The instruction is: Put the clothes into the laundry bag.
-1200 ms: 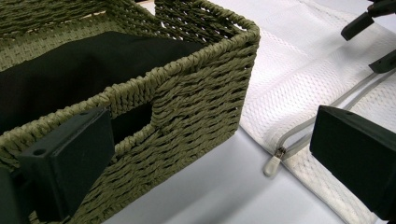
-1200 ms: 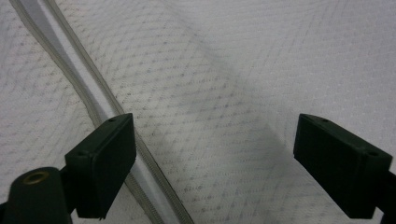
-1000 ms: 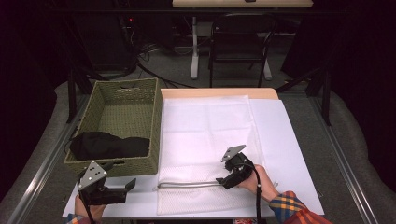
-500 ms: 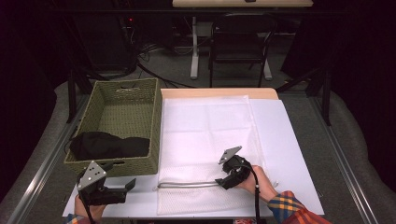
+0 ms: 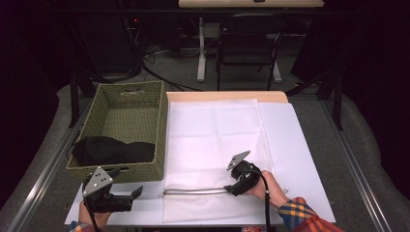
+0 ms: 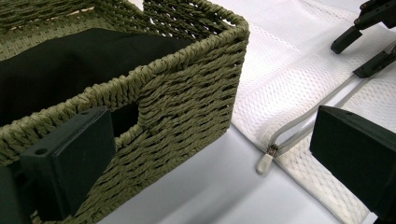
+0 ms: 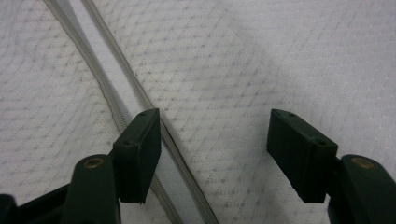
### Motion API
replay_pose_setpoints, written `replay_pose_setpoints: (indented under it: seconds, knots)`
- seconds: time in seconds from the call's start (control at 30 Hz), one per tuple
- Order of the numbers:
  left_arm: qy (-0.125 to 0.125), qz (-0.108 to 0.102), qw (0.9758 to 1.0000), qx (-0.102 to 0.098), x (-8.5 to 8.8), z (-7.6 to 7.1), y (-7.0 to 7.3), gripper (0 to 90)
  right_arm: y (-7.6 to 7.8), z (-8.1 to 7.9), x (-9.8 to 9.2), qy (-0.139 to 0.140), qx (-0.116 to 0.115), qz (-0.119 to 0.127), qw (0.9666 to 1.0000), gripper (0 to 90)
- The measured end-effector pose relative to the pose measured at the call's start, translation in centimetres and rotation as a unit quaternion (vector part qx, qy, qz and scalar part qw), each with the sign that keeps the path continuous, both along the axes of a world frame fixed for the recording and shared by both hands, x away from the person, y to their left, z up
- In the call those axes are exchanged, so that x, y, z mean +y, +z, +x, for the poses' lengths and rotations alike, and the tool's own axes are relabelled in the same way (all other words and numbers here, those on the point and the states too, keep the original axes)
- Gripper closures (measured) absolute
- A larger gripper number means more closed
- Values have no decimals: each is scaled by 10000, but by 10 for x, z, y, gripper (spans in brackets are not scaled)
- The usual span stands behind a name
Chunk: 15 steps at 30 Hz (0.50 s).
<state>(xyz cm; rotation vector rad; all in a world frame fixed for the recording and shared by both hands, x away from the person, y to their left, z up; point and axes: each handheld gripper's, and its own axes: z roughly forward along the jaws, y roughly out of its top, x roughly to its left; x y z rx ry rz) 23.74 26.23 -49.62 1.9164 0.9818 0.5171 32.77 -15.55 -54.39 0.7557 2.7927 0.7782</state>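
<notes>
- The left gripper (image 5: 137, 192) rests on the counter (image 5: 309, 159) in front of the woven basket (image 5: 124, 116), its jaws wide apart with nothing between them.
- A black cloth (image 5: 112, 151) lies in the basket's near end.
- The white mesh bag (image 5: 217, 140) lies flat just beside the basket, its grey zipper (image 5: 193, 192) open along the near edge, and the pull (image 6: 264, 162) sits at the basket end.
- The right gripper (image 5: 232, 187) is at the zipper's right end; its jaws have just been closing and stand apart on the mesh beside the zipper's edge.
</notes>
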Motion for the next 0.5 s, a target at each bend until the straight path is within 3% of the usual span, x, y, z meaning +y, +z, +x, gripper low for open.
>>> replay_pose_setpoints:
  seconds: [0.17,0.5]
  knots:
    - [-25,-64,10000,-12,0,0,1,0,0,0,-1,37,4,45,10000,379]
    - [-39,27,9999,93,-3,1,0,0,-1,3,-6,67,-18,167,9998,436]
